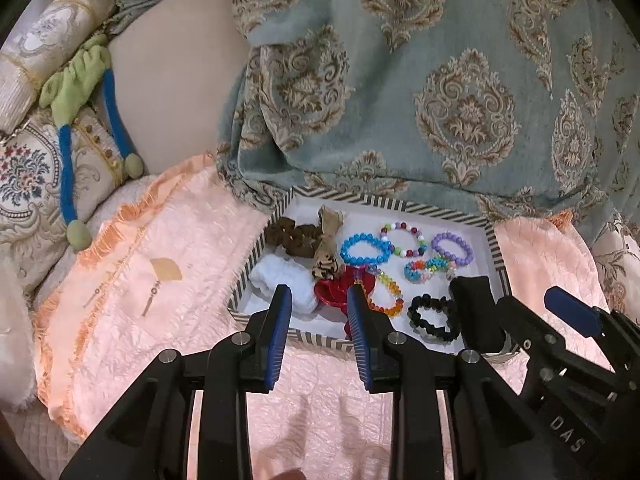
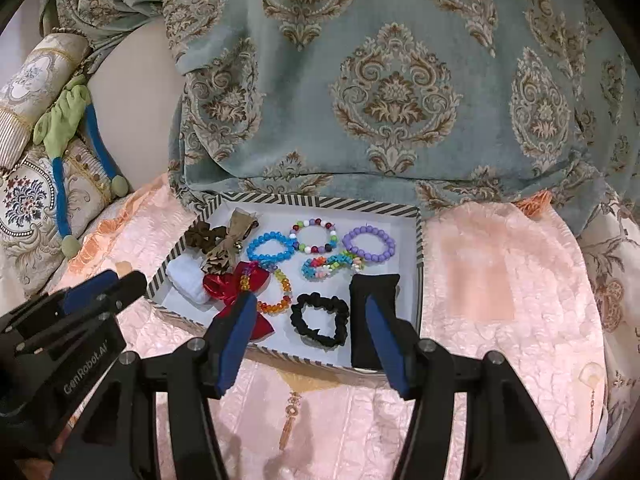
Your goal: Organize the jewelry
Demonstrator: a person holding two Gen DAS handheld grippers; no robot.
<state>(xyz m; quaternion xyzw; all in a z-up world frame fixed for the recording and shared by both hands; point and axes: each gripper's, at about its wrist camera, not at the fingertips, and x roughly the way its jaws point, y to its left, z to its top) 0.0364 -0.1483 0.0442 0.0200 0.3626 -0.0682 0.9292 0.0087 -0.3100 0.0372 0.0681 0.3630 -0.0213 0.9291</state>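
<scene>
A striped-rim white tray [image 1: 424, 206] [image 2: 320, 201] lies on a pink quilt. It holds a blue bead bracelet [image 2: 269, 249], a purple one [image 2: 369, 244], a multicolour one [image 2: 314, 236], an amber-rainbow one [image 2: 276, 292], a red bow [image 2: 224, 286], a black scrunchie [image 2: 320, 320], a black pouch [image 2: 370, 296], brown scrunchies [image 2: 204, 236] and a white scrunchie [image 2: 186, 280]. My left gripper [image 1: 318, 296] is open and empty over the tray's near left part, above the red bow [image 1: 334, 290]. My right gripper [image 2: 312, 304] is open and empty over the black scrunchie.
A blue-green patterned drape [image 2: 400, 80] hangs just behind the tray. Embroidered cushions [image 1: 36, 184] and a green-and-blue plush toy [image 1: 76, 92] lie at the left. The pink quilt [image 2: 500, 288] spreads around the tray.
</scene>
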